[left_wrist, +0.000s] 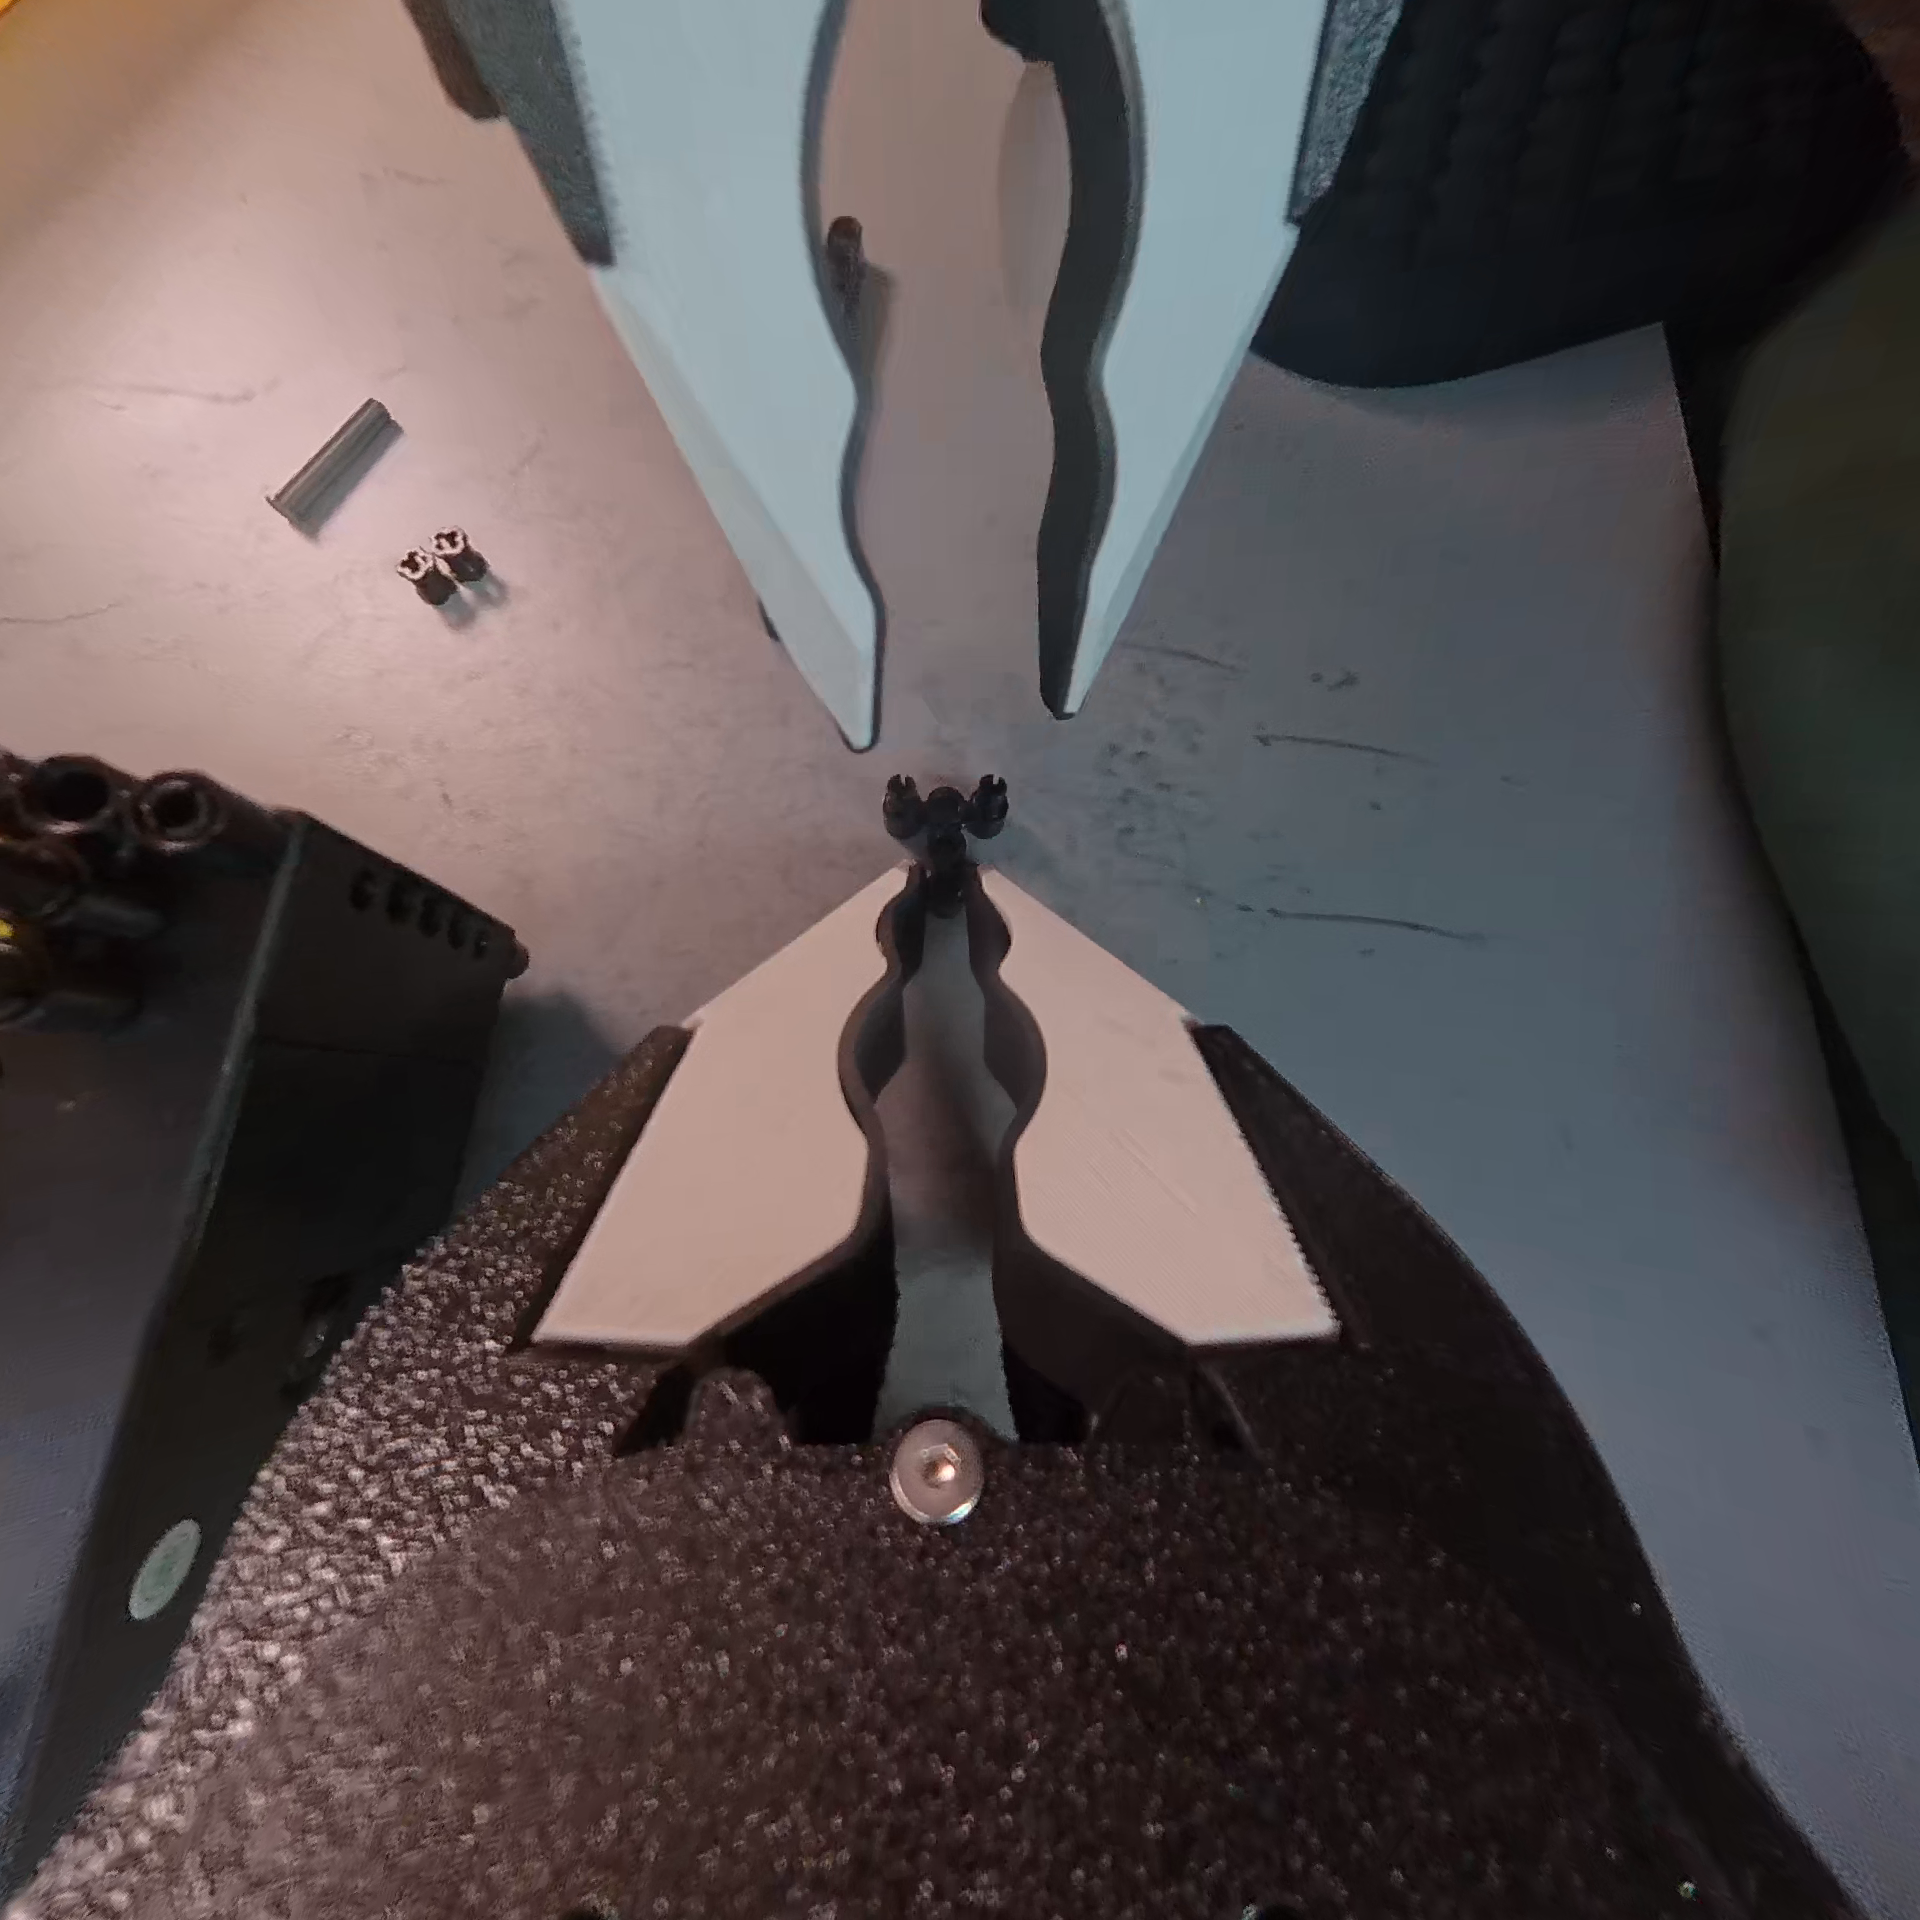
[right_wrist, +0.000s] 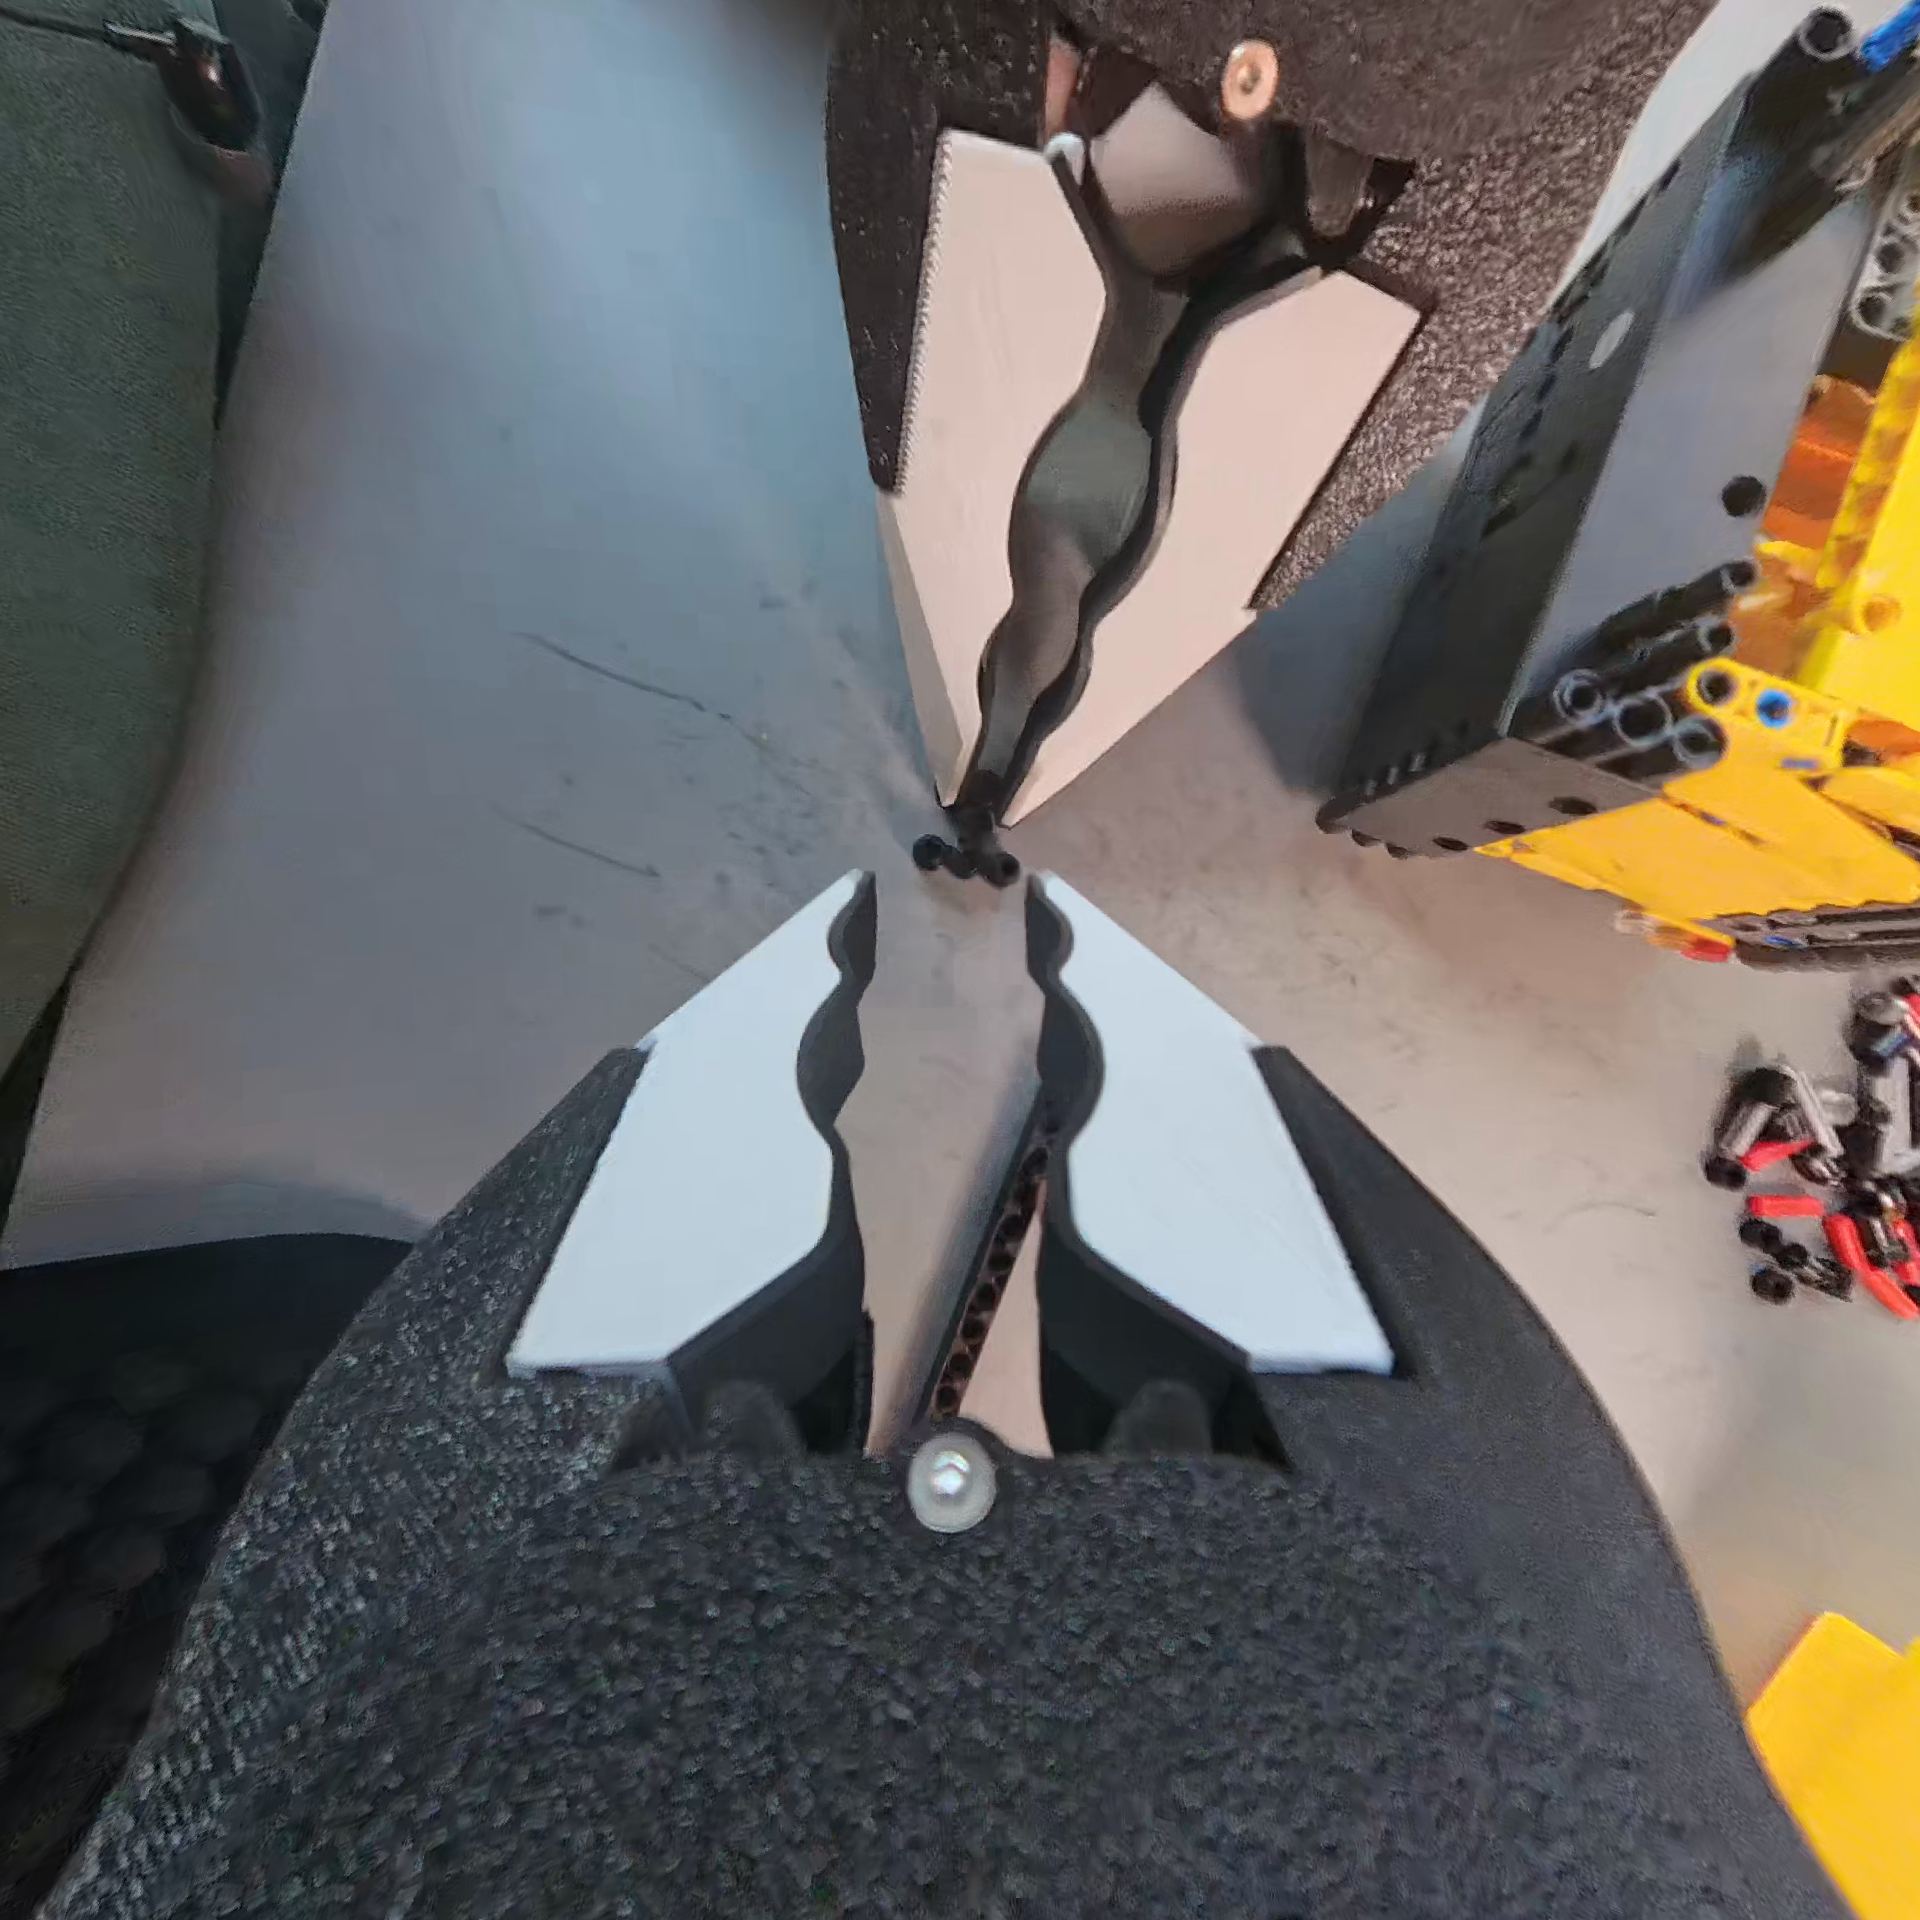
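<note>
The left gripper (left_wrist: 943, 883) is closed on a small black connector piece (left_wrist: 943, 816), pinched at the very fingertips. Its cross arm sticks out past the tips, lying left to right. The right gripper (right_wrist: 951, 899) faces it from the far side with its fingers parted (nothing between them), tips just beside the piece. On the grey table (left_wrist: 1351, 831), far left, lie a dark grey axle (left_wrist: 335, 468) and two black pins (left_wrist: 442, 561); a black and yellow brick model (right_wrist: 1621, 665) stands near.
</note>
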